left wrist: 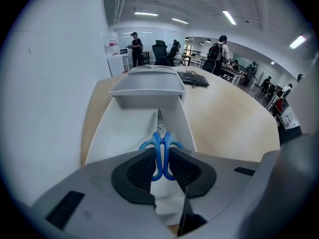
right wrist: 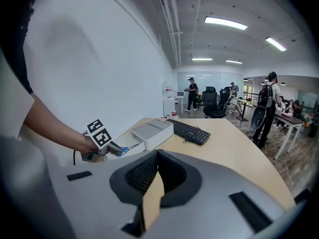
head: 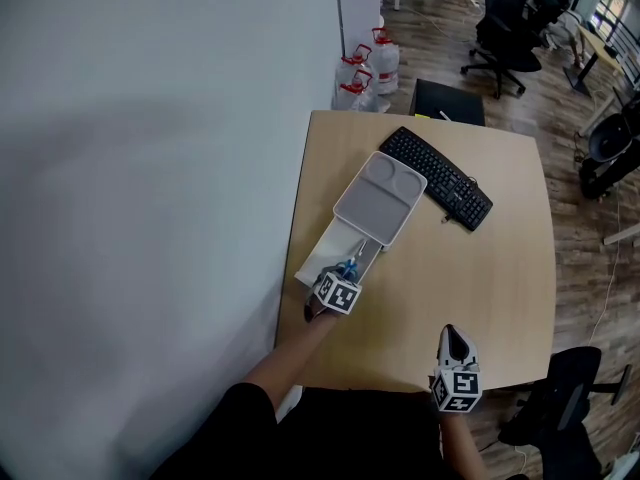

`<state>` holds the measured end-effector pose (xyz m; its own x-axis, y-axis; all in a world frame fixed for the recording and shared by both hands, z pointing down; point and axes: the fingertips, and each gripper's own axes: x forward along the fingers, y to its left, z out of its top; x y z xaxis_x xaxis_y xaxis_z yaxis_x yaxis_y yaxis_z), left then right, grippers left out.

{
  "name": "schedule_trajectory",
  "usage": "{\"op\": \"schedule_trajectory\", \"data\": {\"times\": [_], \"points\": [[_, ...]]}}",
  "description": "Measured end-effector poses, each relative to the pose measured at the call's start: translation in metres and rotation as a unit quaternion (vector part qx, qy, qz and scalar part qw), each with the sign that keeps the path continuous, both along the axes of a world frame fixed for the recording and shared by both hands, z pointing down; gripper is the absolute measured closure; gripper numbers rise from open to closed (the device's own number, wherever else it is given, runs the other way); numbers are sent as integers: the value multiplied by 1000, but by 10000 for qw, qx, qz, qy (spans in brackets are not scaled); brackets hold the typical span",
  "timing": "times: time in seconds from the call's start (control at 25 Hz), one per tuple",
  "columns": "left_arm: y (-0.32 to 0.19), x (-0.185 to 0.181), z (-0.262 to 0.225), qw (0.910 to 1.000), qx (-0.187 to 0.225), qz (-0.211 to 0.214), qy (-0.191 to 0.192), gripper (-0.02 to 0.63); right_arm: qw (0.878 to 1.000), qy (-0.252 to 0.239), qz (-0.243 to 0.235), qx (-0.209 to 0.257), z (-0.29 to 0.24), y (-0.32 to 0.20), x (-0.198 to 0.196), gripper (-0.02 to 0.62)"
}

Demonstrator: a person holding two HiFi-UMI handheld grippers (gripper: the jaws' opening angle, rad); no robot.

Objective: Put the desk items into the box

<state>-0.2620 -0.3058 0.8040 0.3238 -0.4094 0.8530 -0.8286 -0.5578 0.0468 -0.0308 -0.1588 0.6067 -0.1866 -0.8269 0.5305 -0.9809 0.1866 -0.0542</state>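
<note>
A pair of blue-handled scissors [left wrist: 160, 148] sits between the pads of my left gripper [left wrist: 161, 166], which is shut on the handles, blades pointing forward. In the head view the left gripper [head: 343, 278] holds the scissors [head: 348, 267] over the open near end of the white box [head: 322, 251]. The box's grey lid [head: 380, 196] lies tilted across its far end. My right gripper [head: 452, 340] hovers near the desk's front edge, shut with nothing in it [right wrist: 157, 156]. The right gripper view also shows the left gripper [right wrist: 107, 148] at the box [right wrist: 137, 142].
A black keyboard [head: 436, 177] lies behind and right of the box. A white wall runs along the desk's left side. Water bottles [head: 365, 73] and office chairs [head: 505, 28] stand on the floor beyond the desk. Another chair [head: 560, 398] is at the near right.
</note>
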Motion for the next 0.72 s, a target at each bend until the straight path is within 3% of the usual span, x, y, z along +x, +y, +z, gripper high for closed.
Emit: {"op": "schedule_trajectory", "data": {"times": [0.52, 0.72], "points": [[3, 3, -8, 9998, 112, -125, 88, 518, 9997, -113, 137, 142, -7, 6, 16, 535], [12, 0, -36, 9954, 200, -660, 661, 518, 9995, -113, 174, 222, -17, 21, 18, 535]]}}
